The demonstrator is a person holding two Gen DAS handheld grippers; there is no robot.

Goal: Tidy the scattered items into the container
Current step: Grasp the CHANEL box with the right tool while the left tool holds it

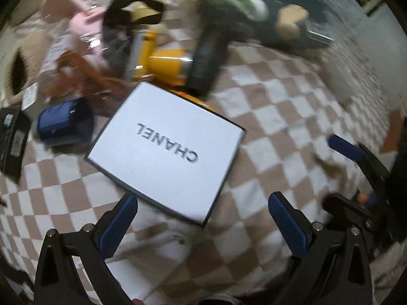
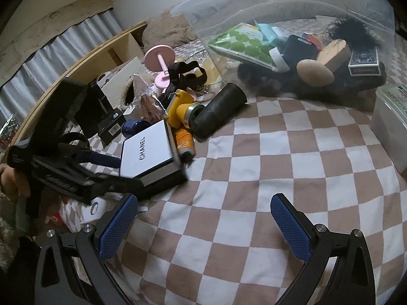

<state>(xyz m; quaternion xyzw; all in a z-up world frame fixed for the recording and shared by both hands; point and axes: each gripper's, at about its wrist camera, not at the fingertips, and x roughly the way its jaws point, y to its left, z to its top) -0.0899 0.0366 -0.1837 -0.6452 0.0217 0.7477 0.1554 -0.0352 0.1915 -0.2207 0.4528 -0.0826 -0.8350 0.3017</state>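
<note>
Two claws in play, both with blue pads spread wide and holding nothing. The left claw [image 1: 202, 212] hovers low over the checkered cloth [image 2: 279, 152], pointed at the white Chanel box [image 1: 166, 143], whose near corner sits right between its fingertips without touching either pad. From the right wrist view you can see that same left claw [image 2: 101, 170] coming in from the left edge, reaching the box's [image 2: 147, 153] near side, with a bit of the person's hand [image 2: 10, 180] behind it. The right claw [image 2: 203, 212] hangs over bare checkered cloth, well apart from everything.

Stuff around: the clear plastic container [image 2: 292, 5] is lying at the far side of the cloth, already holding a green dotted pouch [image 2: 241, 42], a wooden brush [image 2: 315, 72], a dark card box [image 2: 363, 62] and something black and fluffy [image 2: 348, 29]. Still scattered in a pile behind the Chanel box are a yellow tool [image 2: 182, 109], a black foam tube [image 2: 220, 109] leaning across it, an orange bottle [image 2: 184, 141] touching the box's far side, a navy blue pouch [image 1: 64, 120], a pink stand [image 2: 160, 58], black straps [image 2: 188, 75] and a small black carton [image 2: 110, 124]. A white lidded tub [image 2: 391, 127] sits at the right edge.

The left wrist view is pretty motion-blurred, so finer details of the pile are hard to tell.
</note>
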